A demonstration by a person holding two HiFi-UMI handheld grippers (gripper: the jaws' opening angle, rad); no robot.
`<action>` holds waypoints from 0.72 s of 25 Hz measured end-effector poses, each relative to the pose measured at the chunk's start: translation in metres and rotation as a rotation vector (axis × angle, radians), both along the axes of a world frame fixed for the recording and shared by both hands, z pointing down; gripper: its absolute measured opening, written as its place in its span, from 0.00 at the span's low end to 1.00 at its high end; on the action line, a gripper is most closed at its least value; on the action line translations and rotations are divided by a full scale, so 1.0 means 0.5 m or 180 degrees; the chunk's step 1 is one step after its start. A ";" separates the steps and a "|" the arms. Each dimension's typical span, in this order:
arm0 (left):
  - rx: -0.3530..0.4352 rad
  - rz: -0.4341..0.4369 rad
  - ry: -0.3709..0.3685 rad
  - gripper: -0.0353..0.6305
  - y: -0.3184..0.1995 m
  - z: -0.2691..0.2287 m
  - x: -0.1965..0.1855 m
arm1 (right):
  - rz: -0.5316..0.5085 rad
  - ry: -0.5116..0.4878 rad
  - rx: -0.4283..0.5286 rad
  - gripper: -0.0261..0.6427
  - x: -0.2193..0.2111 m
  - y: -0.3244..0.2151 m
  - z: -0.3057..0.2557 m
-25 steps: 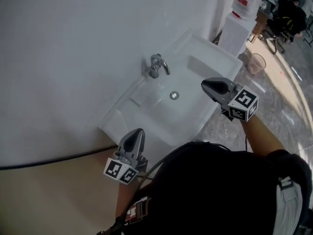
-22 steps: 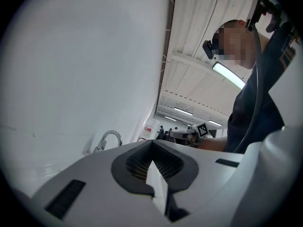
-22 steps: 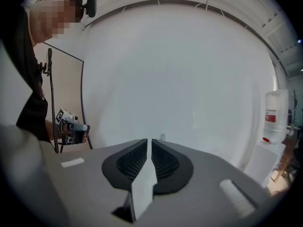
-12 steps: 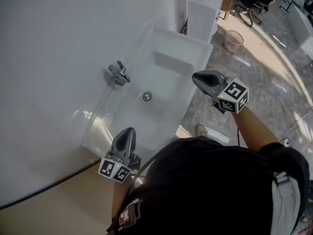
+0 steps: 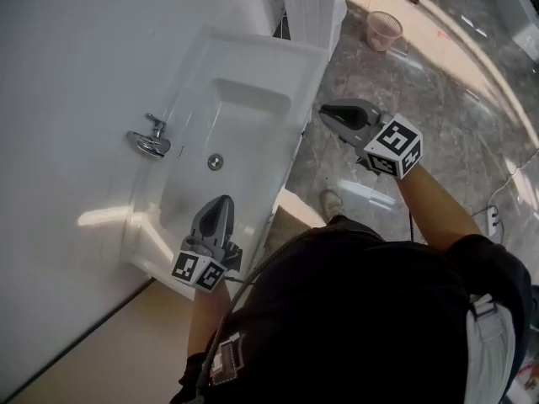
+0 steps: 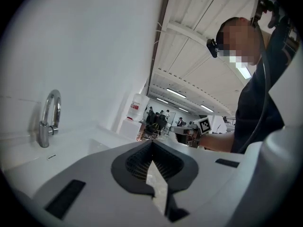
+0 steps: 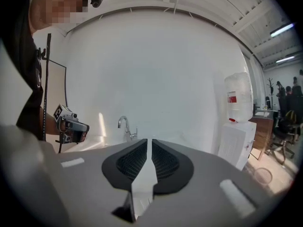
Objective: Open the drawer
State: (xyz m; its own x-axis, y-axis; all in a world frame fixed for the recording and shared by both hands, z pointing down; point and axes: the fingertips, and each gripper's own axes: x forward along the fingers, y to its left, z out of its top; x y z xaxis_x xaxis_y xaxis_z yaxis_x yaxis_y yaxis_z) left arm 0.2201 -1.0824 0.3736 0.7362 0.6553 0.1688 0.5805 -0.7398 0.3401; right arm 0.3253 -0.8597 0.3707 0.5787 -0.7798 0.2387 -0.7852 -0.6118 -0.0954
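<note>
Head view: white glossy sink (image 5: pixel 253 47), rectangular with rounded basin corners, set against a plain white wall (image 5: pixel 84 49). Chrome faucet (image 5: pixel 150 141) with a curved spout at the wall side, small round metal drain (image 5: pixel 215 162) in the basin floor. Left gripper (image 5: pixel 222 202), grey plastic tapering to a point, hangs over the sink's near front corner; jaws clenched, nothing in them. Its cube with black-and-white markers (image 5: pixel 200 270) sits at the wrist end. Right gripper (image 5: pixel 325 113) is out past the sink's front edge, above the polished grey marbled floor (image 5: pixel 438 116), with its own marker cube (image 5: pixel 392 146) behind. A pinkish mesh bin (image 5: pixel 383 29) stands on the floor, well apart from the sink. A white ribbed cabinet (image 5: pixel 312 2) stands just beside the sink's far end. Drawer: cannot tell where it is, no view shows one.

Left gripper view: dark ribbed pads (image 6: pixel 139 162) meet at the tips, clamped on nothing. The faucet's arched chrome neck rises at left. The right gripper shows across the sink. A water bottle (image 6: pixel 136 107) stands against the wall further back.

Right gripper view: jaws pressed together, only a thin slit between the black ribbed pads, nothing gripped. The faucet sits behind the tips and the left gripper at far left. The clear water bottle tops its boxy white cabinet at right, and the bin stands low on the floor.
</note>
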 end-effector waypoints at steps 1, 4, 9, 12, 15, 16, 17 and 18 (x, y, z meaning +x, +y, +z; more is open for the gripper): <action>0.0021 0.0053 -0.0025 0.05 0.023 0.012 0.009 | 0.0019 -0.0019 -0.0002 0.05 0.002 0.014 0.014; 0.0086 0.0221 -0.0114 0.05 0.084 0.049 0.030 | 0.0082 -0.0095 -0.0020 0.05 0.001 0.050 0.062; 0.0214 0.0469 -0.0295 0.05 0.154 0.122 0.060 | 0.0147 -0.0239 -0.0029 0.06 0.005 0.083 0.150; 0.0272 0.0565 -0.0385 0.05 0.186 0.167 0.079 | 0.0181 -0.0335 -0.0036 0.06 0.017 0.100 0.211; 0.0305 0.0670 -0.0446 0.05 0.225 0.206 0.096 | 0.0201 -0.0404 -0.0082 0.06 0.032 0.119 0.272; 0.0315 0.0710 -0.0470 0.05 0.241 0.219 0.102 | 0.0201 -0.0427 -0.0103 0.07 0.038 0.125 0.293; 0.0319 0.0751 -0.0493 0.05 0.257 0.232 0.107 | 0.0197 -0.0449 -0.0124 0.07 0.044 0.131 0.315; 0.0317 0.0796 -0.0513 0.05 0.275 0.245 0.110 | 0.0192 -0.0470 -0.0147 0.07 0.050 0.136 0.337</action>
